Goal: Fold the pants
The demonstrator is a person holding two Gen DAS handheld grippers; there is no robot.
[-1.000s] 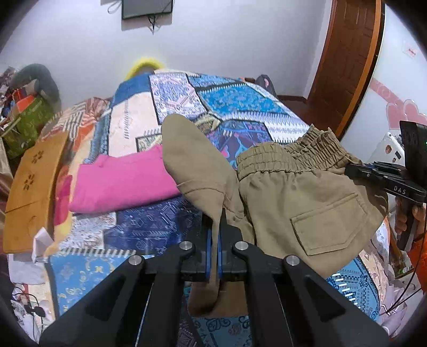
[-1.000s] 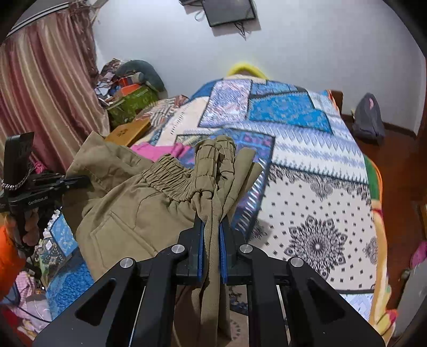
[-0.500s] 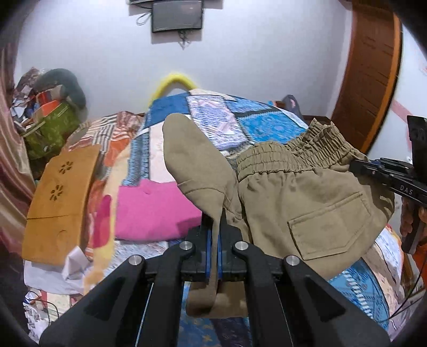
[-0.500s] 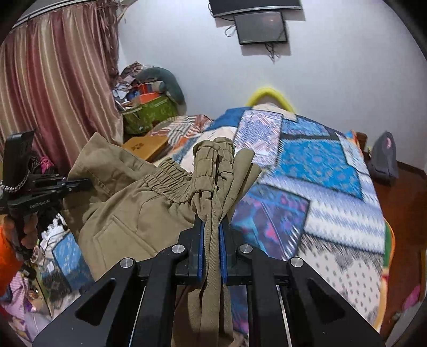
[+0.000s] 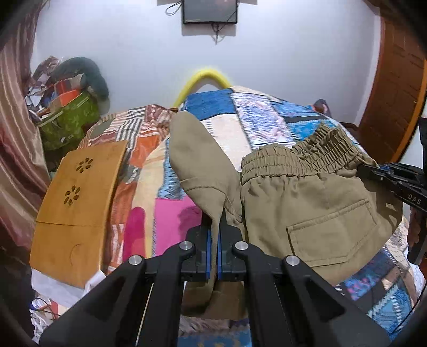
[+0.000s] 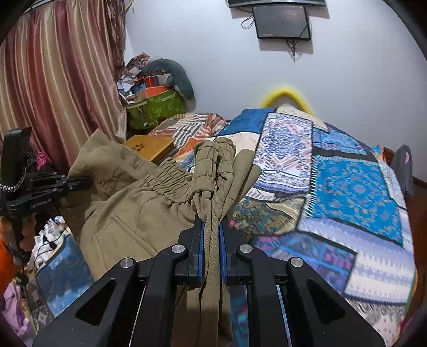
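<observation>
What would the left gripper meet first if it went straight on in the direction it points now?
The left gripper, shut on the khaki pants, points down over the bed. Past the raised cloth, it would probably first meet the pink garment on the patchwork bedspread, though depth is unclear.

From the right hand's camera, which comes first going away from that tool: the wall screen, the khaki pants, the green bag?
1. Khaki pants, clamped in the right tool.
2. Green bag, far left, by the curtain.
3. Wall screen, top, on the back wall.
</observation>
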